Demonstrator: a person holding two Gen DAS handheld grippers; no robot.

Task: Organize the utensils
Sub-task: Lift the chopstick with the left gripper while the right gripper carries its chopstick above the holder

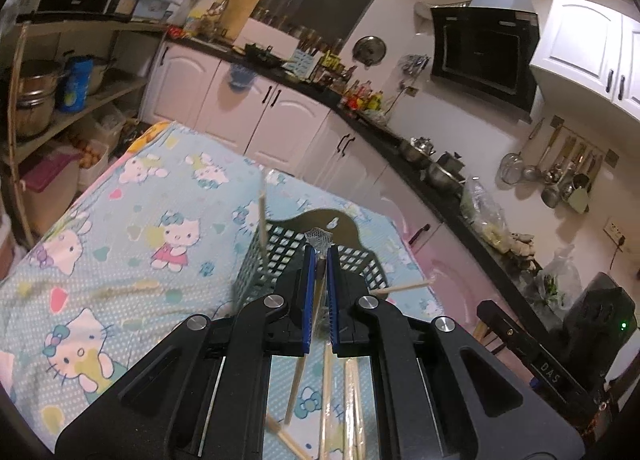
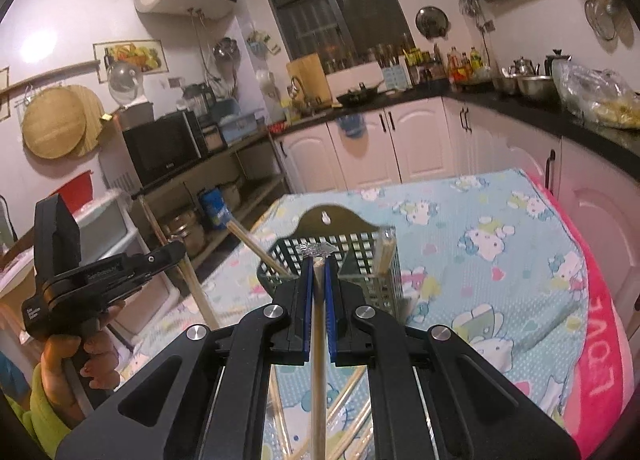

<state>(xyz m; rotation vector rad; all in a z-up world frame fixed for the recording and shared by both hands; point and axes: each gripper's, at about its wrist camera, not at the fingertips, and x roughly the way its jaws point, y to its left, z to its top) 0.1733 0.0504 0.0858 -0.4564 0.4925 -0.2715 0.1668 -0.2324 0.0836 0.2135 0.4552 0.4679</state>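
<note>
While each gripper is clamped on a single chopstick, more loose chopsticks [image 2: 352,412] lie on the tablecloth [image 1: 120,220] below them, at 6 o'clock in both wrist views. In the left wrist view, the left gripper [image 1: 319,256] has its blue pads together on a dark-tipped chopstick [image 1: 298,388] that hangs down between the jaws toward 6 o'clock. In the right wrist view, the right gripper [image 2: 319,260] pinches a pale wooden chopstick [image 2: 318,380] that runs straight down the frame from the fingertips.

Just beyond both sets of fingertips, at 12 o'clock, stands the dark green mesh utensil basket [image 1: 256,272] with its brown hanging back plate [image 2: 328,220]. A chopstick [image 1: 262,220] stands nearly upright in the basket's near corner in the left view; in the right view several light sticks [image 2: 386,256] lean in its corner at 1 o'clock, and another stick [image 2: 256,246] slants out toward 10 o'clock.

At 9 o'clock in the right view a hand [image 2: 76,364] with a yellow-green sleeve [image 2: 36,412] grips the handle of the left gripper's body. Around the table run white cabinets [image 2: 412,140] under a dark counter [image 1: 372,124].
</note>
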